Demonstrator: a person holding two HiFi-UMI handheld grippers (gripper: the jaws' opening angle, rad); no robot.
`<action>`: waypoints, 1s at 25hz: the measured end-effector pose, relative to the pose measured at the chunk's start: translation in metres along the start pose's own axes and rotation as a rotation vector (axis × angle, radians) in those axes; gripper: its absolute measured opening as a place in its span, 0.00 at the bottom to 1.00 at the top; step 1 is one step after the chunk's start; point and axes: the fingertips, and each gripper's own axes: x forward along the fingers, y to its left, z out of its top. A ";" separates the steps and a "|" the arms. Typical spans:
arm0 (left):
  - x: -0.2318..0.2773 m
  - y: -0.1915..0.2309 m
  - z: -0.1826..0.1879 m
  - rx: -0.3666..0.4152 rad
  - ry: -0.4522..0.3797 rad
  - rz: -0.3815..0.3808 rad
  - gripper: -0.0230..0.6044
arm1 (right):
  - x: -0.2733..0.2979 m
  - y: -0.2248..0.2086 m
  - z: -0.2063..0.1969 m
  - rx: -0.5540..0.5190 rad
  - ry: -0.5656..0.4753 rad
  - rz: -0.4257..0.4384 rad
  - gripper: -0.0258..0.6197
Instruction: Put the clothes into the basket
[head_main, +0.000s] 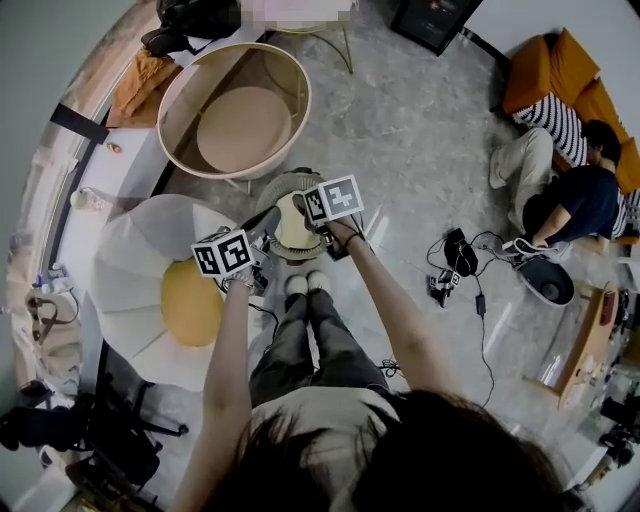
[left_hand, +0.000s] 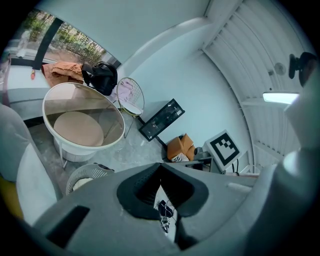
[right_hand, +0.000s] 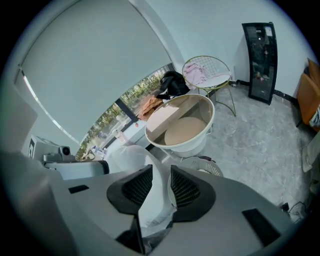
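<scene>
Left gripper (left_hand: 161, 175) and right gripper (right_hand: 159, 172) both pinched the white garment (right_hand: 152, 210), which, I reckoned, wanted lowering fully into the basket (head_main: 268, 188).

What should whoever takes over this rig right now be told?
Left gripper: jaws together, no cloth seen in them, near the basket.
Right gripper: shut on a white cloth, above the basket.
Done: a pale cloth already lies in the basket.
Left: release the white cloth into it; then probably fetch the orange cloth and the pink cloth across the room.
</scene>
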 end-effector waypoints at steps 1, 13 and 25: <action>0.000 0.000 0.001 -0.001 -0.004 0.001 0.05 | -0.001 0.002 0.002 0.008 -0.012 0.007 0.21; -0.017 -0.027 0.006 0.043 -0.079 -0.016 0.05 | -0.038 0.034 0.015 0.051 -0.226 0.146 0.10; -0.034 -0.070 0.031 0.268 -0.082 -0.094 0.05 | -0.095 0.075 0.042 -0.063 -0.401 0.231 0.08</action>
